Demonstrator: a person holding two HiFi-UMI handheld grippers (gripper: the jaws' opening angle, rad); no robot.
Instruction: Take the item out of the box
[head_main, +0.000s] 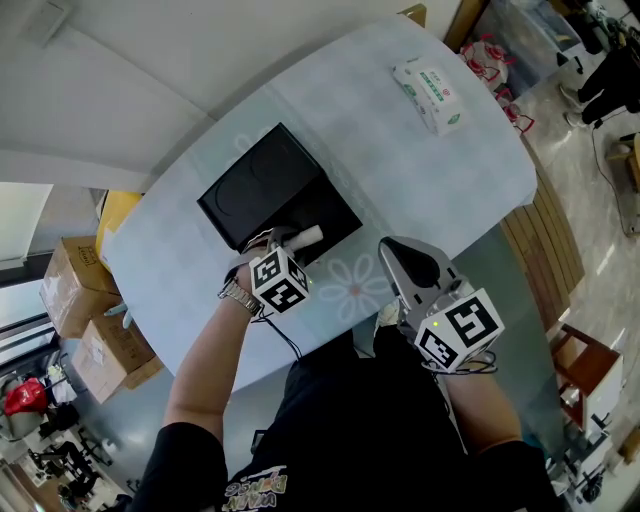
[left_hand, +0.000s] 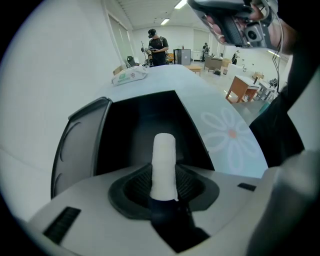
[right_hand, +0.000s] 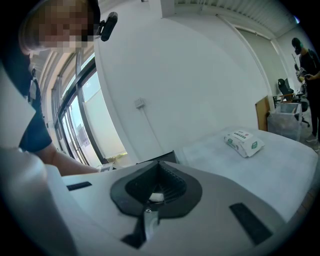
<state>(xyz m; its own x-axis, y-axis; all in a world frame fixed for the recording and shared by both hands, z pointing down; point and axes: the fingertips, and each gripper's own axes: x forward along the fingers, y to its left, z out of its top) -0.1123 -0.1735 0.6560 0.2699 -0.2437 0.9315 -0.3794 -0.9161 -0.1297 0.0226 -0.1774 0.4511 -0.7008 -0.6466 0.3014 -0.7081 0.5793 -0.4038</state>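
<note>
A black box (head_main: 325, 215) lies open on the pale tablecloth (head_main: 400, 170), its lid (head_main: 255, 185) folded back to the left. My left gripper (head_main: 290, 245) hovers over the box's near edge and is shut on a white cylinder (head_main: 308, 237) that sticks out past its tips. In the left gripper view the white cylinder (left_hand: 164, 160) stands up between the dark pads (left_hand: 192, 187), with the box (left_hand: 145, 125) behind it. My right gripper (head_main: 400, 258) is held to the right of the box over the table's front edge, shut (right_hand: 156, 192) with nothing in it.
A wrapped tissue pack (head_main: 430, 95) lies at the table's far right. Cardboard boxes (head_main: 75, 290) stand on the floor to the left and a wooden chair (head_main: 585, 375) to the right. A person (left_hand: 157, 47) stands far behind the table.
</note>
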